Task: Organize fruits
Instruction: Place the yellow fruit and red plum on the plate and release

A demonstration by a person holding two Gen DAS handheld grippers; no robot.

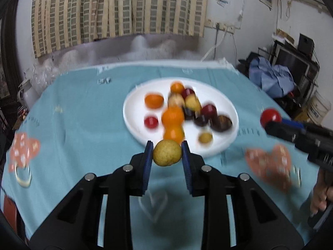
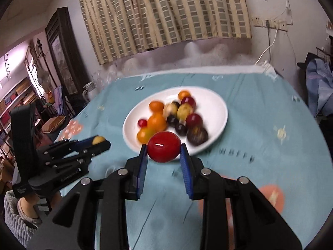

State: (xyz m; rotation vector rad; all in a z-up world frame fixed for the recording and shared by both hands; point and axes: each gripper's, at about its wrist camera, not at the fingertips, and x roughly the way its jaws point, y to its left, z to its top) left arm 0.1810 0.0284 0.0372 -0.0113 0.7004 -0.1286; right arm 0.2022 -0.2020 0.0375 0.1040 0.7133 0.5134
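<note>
In the lower part of each wrist view, my gripper bodies were cut off by the frame edge, and the fruit on the plate beyond was smeared by blur, so individual kinds were hard to name. My left gripper [image 1: 167, 149] was clenched on a yellow speckled fruit [image 1: 167, 153], both blue pads [image 1: 148, 160] pressing its sides just below frame centre; the fruit looked nearly round, long axis not determinable. My right gripper [image 2: 163, 151] was clenched on a red fruit [image 2: 163, 149], slightly wider than tall, its long axis running left to right across the pads. In the left wrist view that same red fruit appeared at the right edge, half hidden by the tool. Both held fruits hung over the blue tablecloth [image 1: 83, 114], in front of the white plate [image 1: 133, 108]. The plate, mid-frame, carried orange, red, yellow and dark fruits in a loose cluster. A striped curtain [image 2: 162, 10] filled the top of the frame.
</note>
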